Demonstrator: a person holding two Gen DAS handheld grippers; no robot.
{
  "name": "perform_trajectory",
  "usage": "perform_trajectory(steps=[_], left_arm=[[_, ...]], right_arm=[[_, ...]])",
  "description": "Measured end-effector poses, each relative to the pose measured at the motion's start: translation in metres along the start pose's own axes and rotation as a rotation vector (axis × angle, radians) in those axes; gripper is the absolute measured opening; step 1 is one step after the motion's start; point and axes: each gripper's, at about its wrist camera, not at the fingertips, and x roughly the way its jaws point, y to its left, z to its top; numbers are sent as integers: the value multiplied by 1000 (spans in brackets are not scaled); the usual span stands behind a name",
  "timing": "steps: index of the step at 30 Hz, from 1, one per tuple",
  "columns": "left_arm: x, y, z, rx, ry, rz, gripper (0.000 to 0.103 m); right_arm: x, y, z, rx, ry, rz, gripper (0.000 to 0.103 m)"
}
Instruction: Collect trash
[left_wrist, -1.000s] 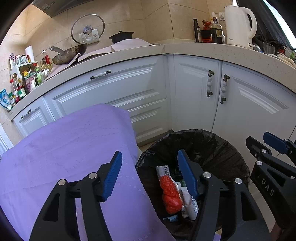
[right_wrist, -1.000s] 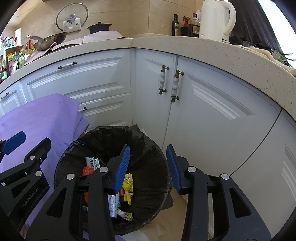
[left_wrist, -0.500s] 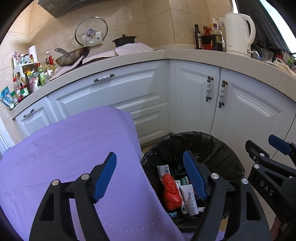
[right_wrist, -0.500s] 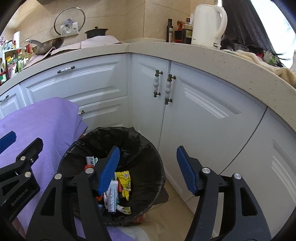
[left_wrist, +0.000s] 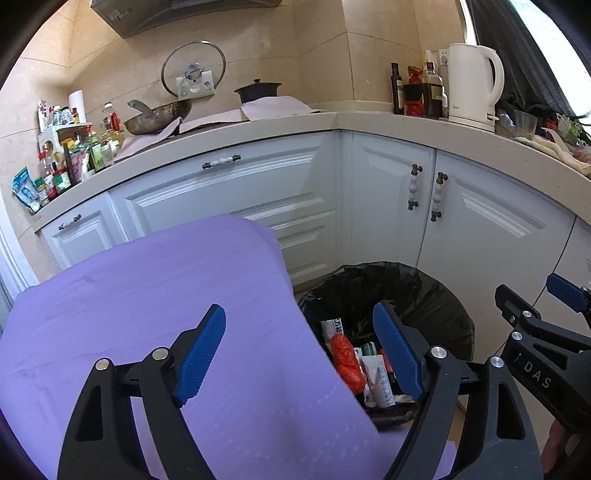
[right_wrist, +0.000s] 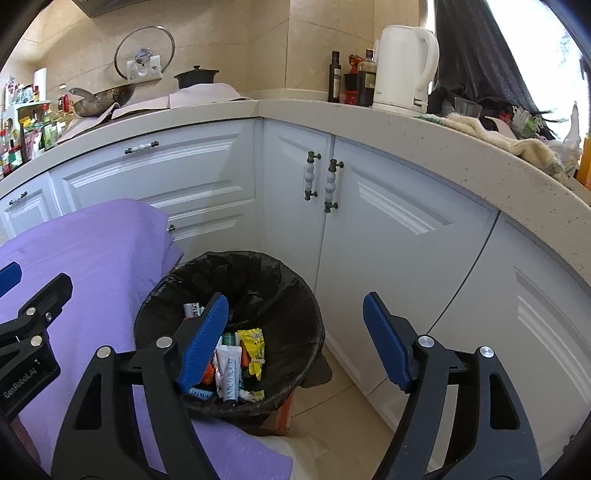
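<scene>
Daylight floods in from the window (right_wrist: 569, 44) at the upper right of both my views, blown out to near white beside the dark curtain (right_wrist: 476, 55). The white kettle (left_wrist: 472, 85) and the cabinet doors (right_wrist: 388, 229) catch it evenly and show soft sheen, no harsh glare. The purple cloth (left_wrist: 147, 295) is bright and flat-lit. The inside of the black bin liner (right_wrist: 258, 280) stays dark, yet the wrappers in it read clearly. Both pictures are sharp, with no motion blur. The fisheye bends the tabletop edge (right_wrist: 443, 129) into a curve, and the corners fall to black vignette.
</scene>
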Motion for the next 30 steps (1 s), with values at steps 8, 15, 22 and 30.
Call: perform_trajectory(steps=[8, 15, 22, 30], left_arm=[[-34, 19, -4, -29, -29, 32, 82], [-59, 36, -10, -62, -44, 45, 84], [-76, 47, -16, -81, -59, 58, 84], [-89, 55, -19, -103, -78, 58, 84]], right_arm=[[-31, 3, -2, -6, -25, 20, 75], [-58, 9, -3, -16, -56, 31, 75], [-87, 17, -3, -34, -110, 30, 80], [-102, 19, -6, -39, -134, 23, 80]])
